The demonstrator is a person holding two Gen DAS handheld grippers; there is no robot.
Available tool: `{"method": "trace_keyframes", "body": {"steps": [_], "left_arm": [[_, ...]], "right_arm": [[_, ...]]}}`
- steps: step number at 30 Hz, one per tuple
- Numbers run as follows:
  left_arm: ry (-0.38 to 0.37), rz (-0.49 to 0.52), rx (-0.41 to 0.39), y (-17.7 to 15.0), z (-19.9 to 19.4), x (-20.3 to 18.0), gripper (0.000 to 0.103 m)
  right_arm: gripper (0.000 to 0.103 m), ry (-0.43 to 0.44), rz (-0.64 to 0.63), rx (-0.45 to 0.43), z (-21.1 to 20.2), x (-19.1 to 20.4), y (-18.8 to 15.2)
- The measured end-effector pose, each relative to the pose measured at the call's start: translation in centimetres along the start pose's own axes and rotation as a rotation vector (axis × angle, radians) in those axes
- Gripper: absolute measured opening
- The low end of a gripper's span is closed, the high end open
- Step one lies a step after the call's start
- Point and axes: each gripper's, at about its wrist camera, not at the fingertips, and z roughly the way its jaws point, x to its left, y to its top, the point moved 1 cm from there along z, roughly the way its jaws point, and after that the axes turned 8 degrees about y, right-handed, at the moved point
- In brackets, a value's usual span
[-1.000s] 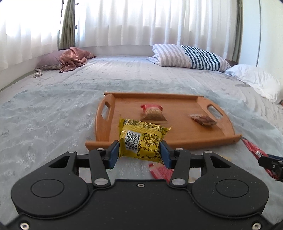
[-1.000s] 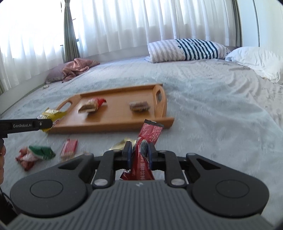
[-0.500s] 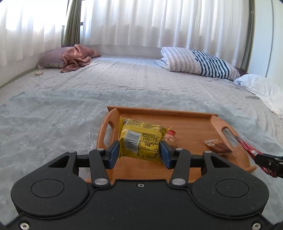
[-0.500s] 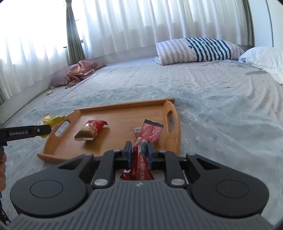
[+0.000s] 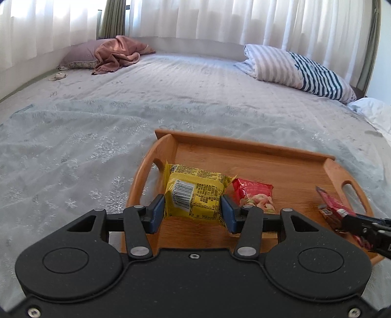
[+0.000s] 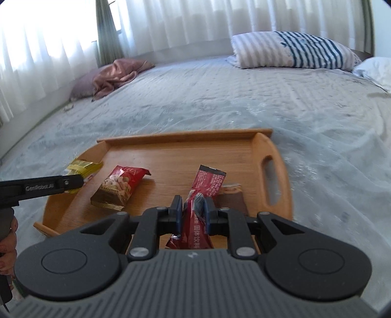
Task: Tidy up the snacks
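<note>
Left gripper (image 5: 193, 210) clamps yellow snack pack (image 5: 195, 195) over wooden tray (image 5: 244, 144) left end; red nut bag (image 5: 254, 195) lies mid-tray. Right gripper (image 6: 193, 212) pinches red stick sachet (image 6: 205, 186), nearly closed, over tray's right half.

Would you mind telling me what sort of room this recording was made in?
Most likely a bedroom: a wide bed under a pale quilted cover, a striped pillow at its far end, and sheer white curtains over the windows behind.
</note>
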Motion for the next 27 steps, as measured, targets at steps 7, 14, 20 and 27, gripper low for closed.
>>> {"method": "trace_keyframes", "body": {"steps": [7, 14, 20, 27], "left_arm": [[0.000, 0.021, 0.012, -0.6, 1.4, -1.4, 0.047], [-0.005, 0.034, 0.011, -0.9, 2.0, -1.9, 0.047], [-0.009, 0.031, 0.011, -1.2, 2.1, -1.9, 0.047], [-0.012, 0.054, -0.010, -1.3, 1.4, -2.2, 0.054]], "right_arm": [[0.017, -0.001, -0.016, 0.034, 2.8, 0.7, -0.2], [0.017, 0.000, 0.010, 0.024, 3.3, 0.3, -0.1], [0.018, 0.018, 0.040, 0.012, 2.9, -0.2, -0.1], [0.027, 0.024, 0.034, -0.013, 1.5, -0.1, -0.1]]}}
